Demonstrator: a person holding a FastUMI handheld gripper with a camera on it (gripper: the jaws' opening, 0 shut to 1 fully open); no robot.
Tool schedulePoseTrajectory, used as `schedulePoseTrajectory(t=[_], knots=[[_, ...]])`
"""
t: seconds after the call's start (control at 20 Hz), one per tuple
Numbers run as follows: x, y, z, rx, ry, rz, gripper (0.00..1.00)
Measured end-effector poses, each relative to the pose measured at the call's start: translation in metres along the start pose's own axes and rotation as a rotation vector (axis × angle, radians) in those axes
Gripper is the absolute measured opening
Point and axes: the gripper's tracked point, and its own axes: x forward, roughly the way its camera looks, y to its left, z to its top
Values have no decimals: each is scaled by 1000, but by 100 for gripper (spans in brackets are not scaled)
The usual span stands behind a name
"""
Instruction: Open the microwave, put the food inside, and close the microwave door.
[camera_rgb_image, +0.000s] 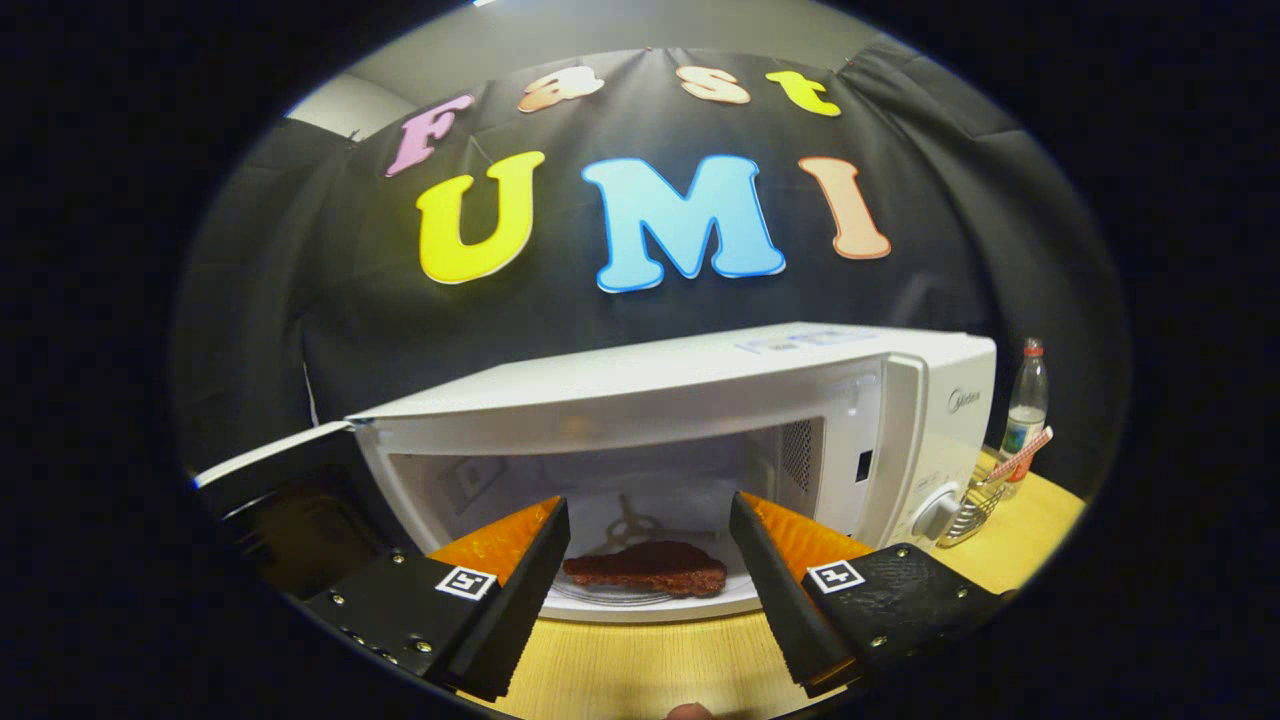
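Note:
A white microwave stands on the wooden table with its door swung wide open to the left. Inside, a dark brown slab of food lies on the glass turntable plate near the cavity's front. My gripper is open just in front of the cavity's mouth. Its two fingers stand well apart, one to each side of the food, and neither touches it. Nothing is held between them.
To the right of the microwave stand a clear bottle with a red cap and a wire rack holding a striped stick. The wooden table runs under the fingers. Black cloth walls the back.

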Motion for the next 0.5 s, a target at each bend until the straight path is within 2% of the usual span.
schedulePoseTrajectory(t=[0.25,0.5], knots=[[-74,29,44,-35,-63,57,97],[-134,60,71,-18,-79,109,97]])
